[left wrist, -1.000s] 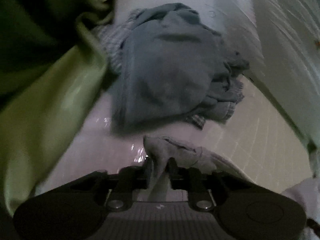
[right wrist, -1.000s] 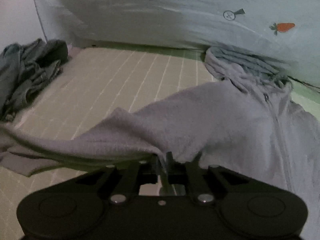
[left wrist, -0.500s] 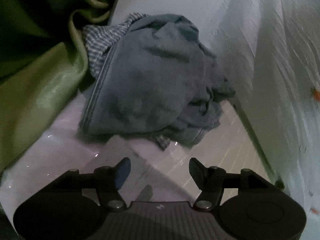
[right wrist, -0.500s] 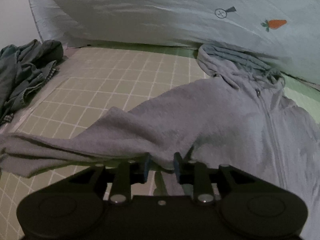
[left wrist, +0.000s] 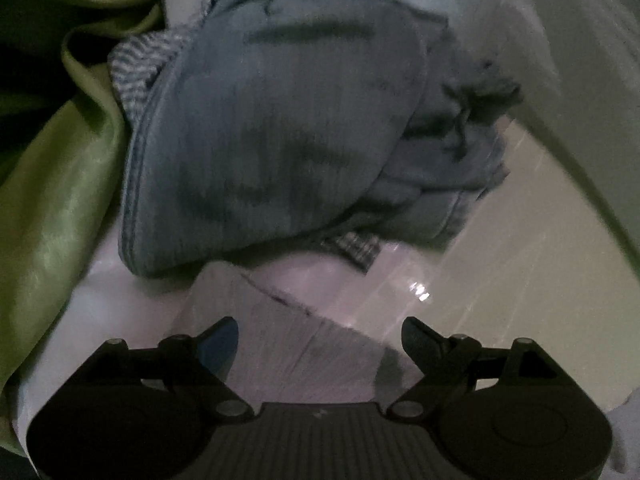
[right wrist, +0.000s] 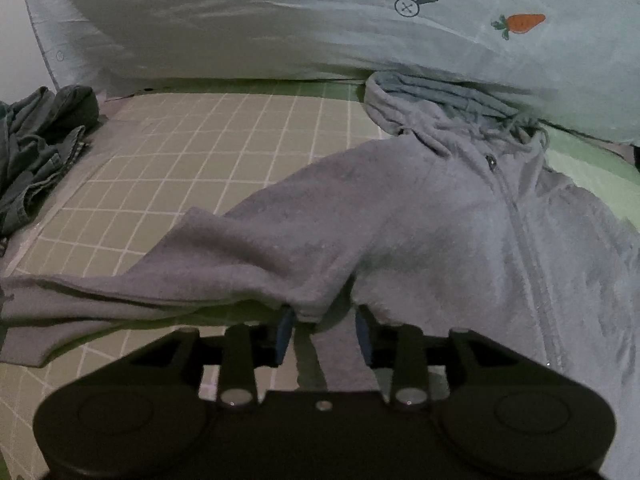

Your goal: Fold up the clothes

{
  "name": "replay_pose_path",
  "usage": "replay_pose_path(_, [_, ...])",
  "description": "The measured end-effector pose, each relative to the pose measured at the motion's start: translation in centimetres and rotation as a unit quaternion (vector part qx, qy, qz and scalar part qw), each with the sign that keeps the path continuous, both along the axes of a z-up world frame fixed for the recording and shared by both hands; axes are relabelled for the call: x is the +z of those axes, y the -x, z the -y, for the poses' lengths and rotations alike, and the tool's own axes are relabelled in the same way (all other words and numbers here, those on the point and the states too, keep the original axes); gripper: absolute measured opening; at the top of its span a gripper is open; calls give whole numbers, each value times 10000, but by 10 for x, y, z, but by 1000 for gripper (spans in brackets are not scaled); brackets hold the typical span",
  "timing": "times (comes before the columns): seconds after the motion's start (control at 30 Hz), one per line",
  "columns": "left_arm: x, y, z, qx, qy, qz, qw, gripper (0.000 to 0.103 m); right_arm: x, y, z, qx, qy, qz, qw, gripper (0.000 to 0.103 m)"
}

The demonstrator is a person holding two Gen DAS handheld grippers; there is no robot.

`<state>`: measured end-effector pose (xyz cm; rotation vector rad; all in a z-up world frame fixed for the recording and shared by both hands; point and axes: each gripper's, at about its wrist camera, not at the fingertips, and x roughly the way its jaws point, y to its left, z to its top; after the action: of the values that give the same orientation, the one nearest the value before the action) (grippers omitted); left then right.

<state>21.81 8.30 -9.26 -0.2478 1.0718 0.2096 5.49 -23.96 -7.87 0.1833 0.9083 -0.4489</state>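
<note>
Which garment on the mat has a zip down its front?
The grey hoodie, spread flat with hood and zip showing; the blue-grey clothes lie crumpled in a heap, no zip visible.

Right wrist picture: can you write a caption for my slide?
Right gripper opening around a fold of the grey hoodie on the checked mat.

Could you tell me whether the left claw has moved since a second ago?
Yes. The left claw has moved closer to the blue clothes pile, its jaws opening.

- left gripper (left wrist: 320,334) let go of the sleeve cuff (left wrist: 304,344) — jaws opening wide, cuff lying flat below
- right gripper (right wrist: 323,330) loosening too — jaws opening, hoodie (right wrist: 420,220) fabric slack between them
- left camera has slid closer to the blue clothes pile (left wrist: 280,132)
</note>
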Motion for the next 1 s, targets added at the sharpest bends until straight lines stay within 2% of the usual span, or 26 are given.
replay_pose_path(0.13, [-10, -1, 6, -111, -260, -131, 9995, 89, -1, -2, 3, -59, -26, -40, 10000, 38])
replay_pose_path(0.23, [-15, 2, 11, -237, -478, -60, 9986, 86, -2, -3, 4, -75, -30, -61, 9999, 38])
replay_pose_path(0.3, [-14, 10, 13, -220, -615, 165, 9977, 68, -2, -3, 4, -69, -26, -68, 9999, 38])
replay_pose_path(0.33, [-13, 14, 14, -228, -705, 249, 9969, 47, -2, -3, 4, -69, -22, -70, 9999, 38])
replay_pose_path(0.37, [-11, 16, 15, -276, -742, 312, 9964, 31, -2, -3, 4, -72, -17, -71, 9999, 38])
replay_pose_path(0.43, [-7, 18, 13, -352, -560, 401, 9970, 21, -1, -3, 4, -92, -18, -57, 9999, 38])
replay_pose_path(0.53, [3, 15, 7, -311, -150, 627, 9974, 19, 0, -2, 4, -136, -24, -9, 9999, 38])
replay_pose_path(0.63, [36, 19, 0, -333, 176, 1338, 9903, 19, 3, 2, 6, -153, 4, 83, 9998, 37])
replay_pose_path(0.7, [57, 21, -4, -351, 386, 1818, 9820, 18, 5, 4, 7, -179, 17, 149, 9997, 37])
replay_pose_path(0.8, [94, 39, -10, -509, 529, 2726, 9593, 18, 8, 7, 8, -225, 41, 241, 9994, 37])
replay_pose_path(0.9, [104, 62, -17, -567, 525, 3058, 9490, 19, 12, 12, 9, -319, 44, 338, 9989, 37])
replay_pose_path(0.97, [93, 82, -25, -499, 485, 2932, 9535, 19, 14, 18, 10, -392, 28, 405, 9984, 37])
replay_pose_path(1.0, [82, 90, -29, -460, 463, 2766, 9588, 19, 14, 21, 9, -419, 24, 426, 9982, 37])
